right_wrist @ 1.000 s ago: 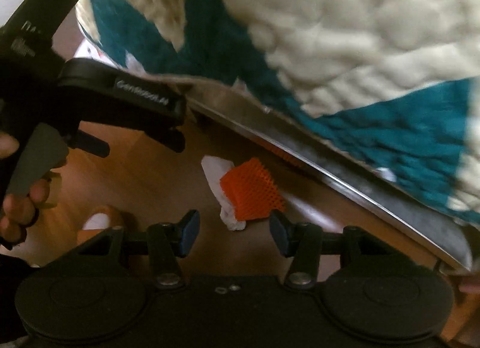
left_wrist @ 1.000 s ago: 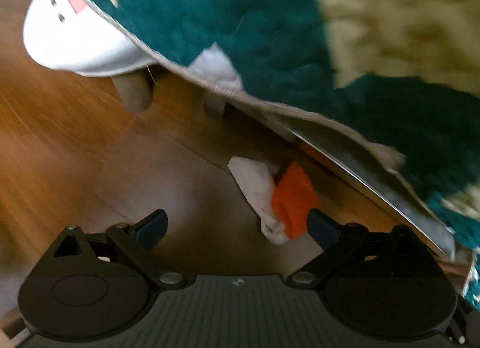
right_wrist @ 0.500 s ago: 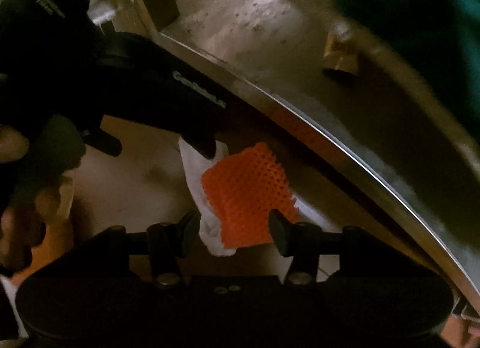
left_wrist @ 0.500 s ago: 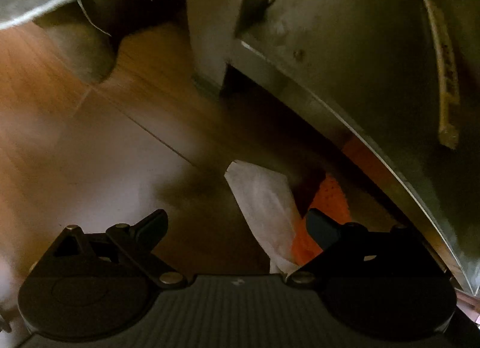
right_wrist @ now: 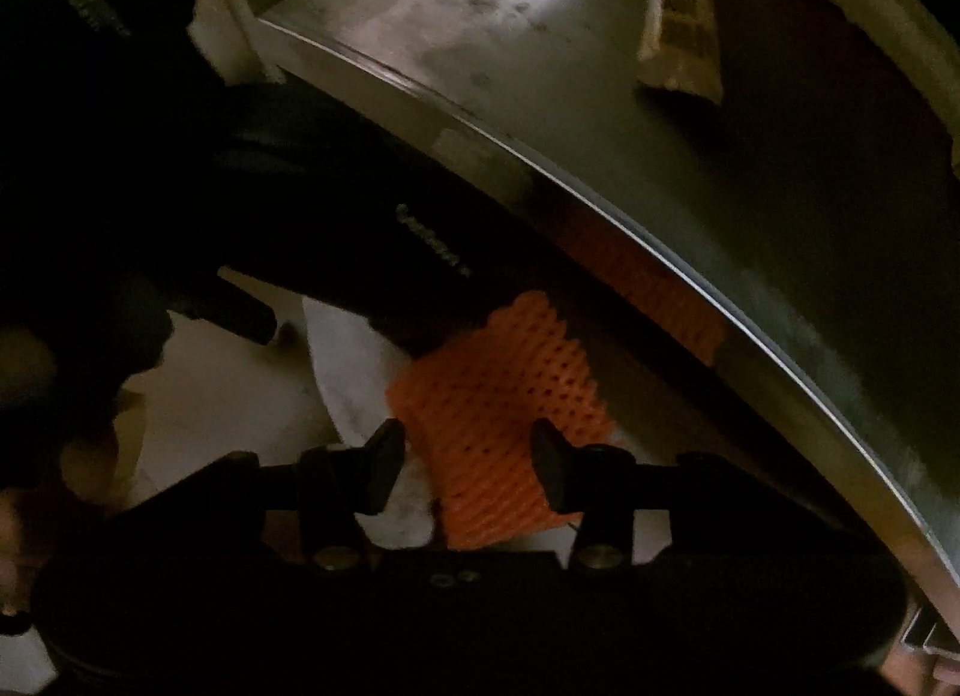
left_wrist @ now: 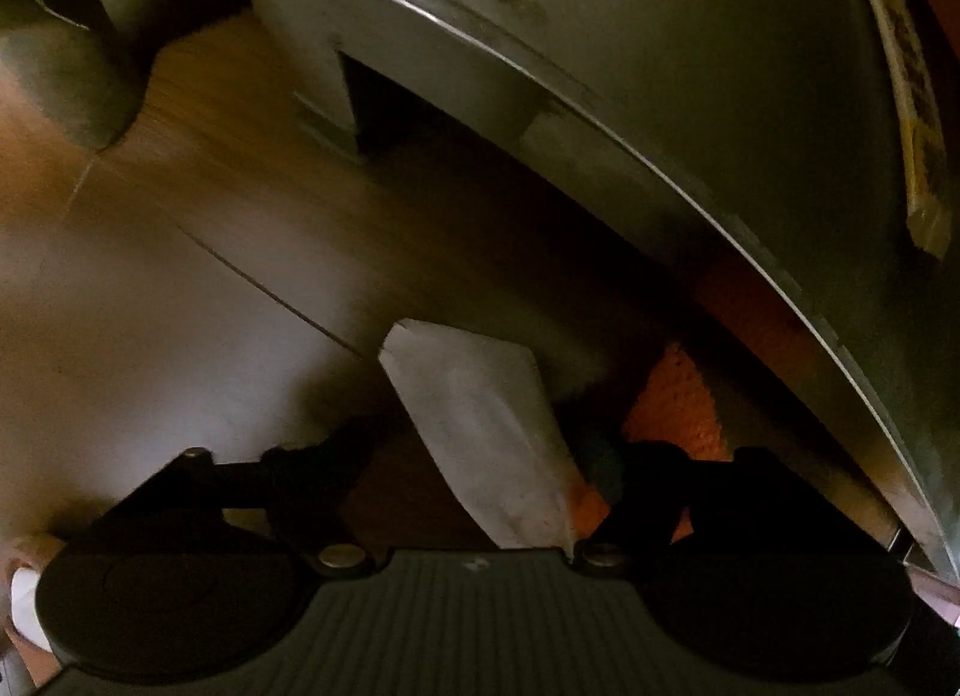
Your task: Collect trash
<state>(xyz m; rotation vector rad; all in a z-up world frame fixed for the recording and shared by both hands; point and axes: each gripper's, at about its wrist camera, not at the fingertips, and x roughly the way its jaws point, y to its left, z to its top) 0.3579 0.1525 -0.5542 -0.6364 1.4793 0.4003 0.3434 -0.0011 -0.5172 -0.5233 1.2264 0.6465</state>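
A white crumpled paper (left_wrist: 480,432) lies on the wooden floor with an orange foam net (left_wrist: 672,402) at its right side. My left gripper (left_wrist: 480,456) points down over the paper. Its jaws are closing with the paper between them, and the left finger still stands apart from it. In the right wrist view the orange foam net (right_wrist: 498,408) sits between the fingers of my right gripper (right_wrist: 468,465), whose jaws are closing too. The white paper (right_wrist: 354,372) shows to the net's left. The dark body of the left gripper (right_wrist: 300,228) hides the paper's far end.
A low metal furniture frame (left_wrist: 660,168) with a bright edge runs diagonally just beyond the trash, and a leg (left_wrist: 312,36) stands on the floor (left_wrist: 150,306). A yellowish label (left_wrist: 912,96) is stuck under it. A person's hand (right_wrist: 36,396) holds the left gripper.
Both grippers have come down from beside the teal and cream blanket to just above the floor. The jaws of both have narrowed around the paper and the net.
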